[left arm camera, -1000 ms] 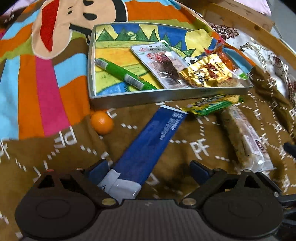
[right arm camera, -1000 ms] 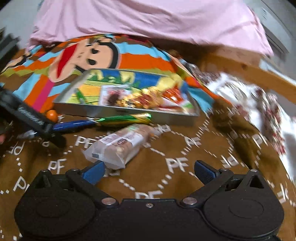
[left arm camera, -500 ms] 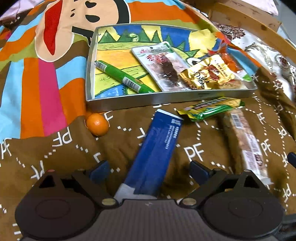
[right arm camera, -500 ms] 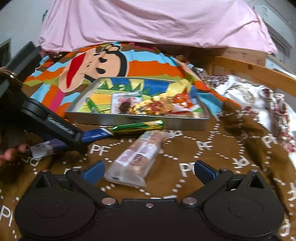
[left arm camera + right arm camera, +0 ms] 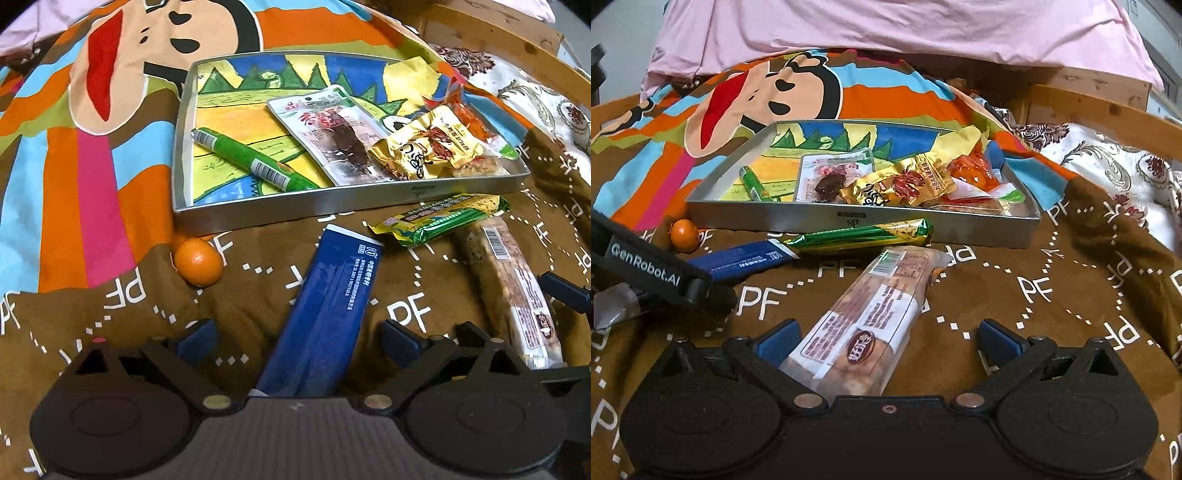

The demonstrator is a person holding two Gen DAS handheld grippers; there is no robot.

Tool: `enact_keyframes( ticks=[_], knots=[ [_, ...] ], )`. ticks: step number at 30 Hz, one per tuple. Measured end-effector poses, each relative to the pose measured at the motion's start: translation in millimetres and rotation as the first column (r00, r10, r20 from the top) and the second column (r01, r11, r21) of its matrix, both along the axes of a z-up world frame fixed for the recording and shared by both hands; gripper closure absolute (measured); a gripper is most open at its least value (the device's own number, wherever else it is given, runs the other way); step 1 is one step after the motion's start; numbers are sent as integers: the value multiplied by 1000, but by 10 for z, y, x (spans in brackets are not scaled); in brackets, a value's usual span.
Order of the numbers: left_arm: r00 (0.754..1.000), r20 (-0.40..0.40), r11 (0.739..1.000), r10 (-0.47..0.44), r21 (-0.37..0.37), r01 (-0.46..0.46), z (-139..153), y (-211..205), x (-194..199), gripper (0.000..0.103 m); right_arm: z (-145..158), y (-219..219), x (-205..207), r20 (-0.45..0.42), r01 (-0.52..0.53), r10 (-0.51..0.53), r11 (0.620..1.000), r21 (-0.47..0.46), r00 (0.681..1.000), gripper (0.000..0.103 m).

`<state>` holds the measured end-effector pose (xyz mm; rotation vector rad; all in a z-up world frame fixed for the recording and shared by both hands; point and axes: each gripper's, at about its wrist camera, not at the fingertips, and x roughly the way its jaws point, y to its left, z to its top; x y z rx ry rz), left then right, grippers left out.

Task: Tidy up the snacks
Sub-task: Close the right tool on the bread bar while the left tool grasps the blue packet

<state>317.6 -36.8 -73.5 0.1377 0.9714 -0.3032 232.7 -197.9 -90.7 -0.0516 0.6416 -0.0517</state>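
Both tools are spread: the left tool [image 5: 295, 338] has the blue packet [image 5: 328, 306] between its fingers, and the right tool [image 5: 886, 338] has the cake bar [image 5: 866, 325]. The tray [image 5: 849, 221] (already holding several snacks) lies on the blanket [image 5: 1052, 295] just behind them.

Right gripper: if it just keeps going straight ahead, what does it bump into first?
The right gripper is open, and the clear bread pack already lies between its fingers, so it would likely meet that first. Behind it come the green bar and the tray.
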Motion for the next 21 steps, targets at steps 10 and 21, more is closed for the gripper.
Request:
enact_keyframes(
  ticks=[10, 21],
  knots=[
    [996, -2, 996, 92, 1, -92, 89, 13, -128, 43, 61, 29, -72, 15, -54, 54, 999, 2, 998, 50],
    [982, -37, 982, 188, -9, -188, 180, -52, -417, 52, 151, -151, -310, -37, -72, 75, 995, 76, 996, 60]
  ],
)
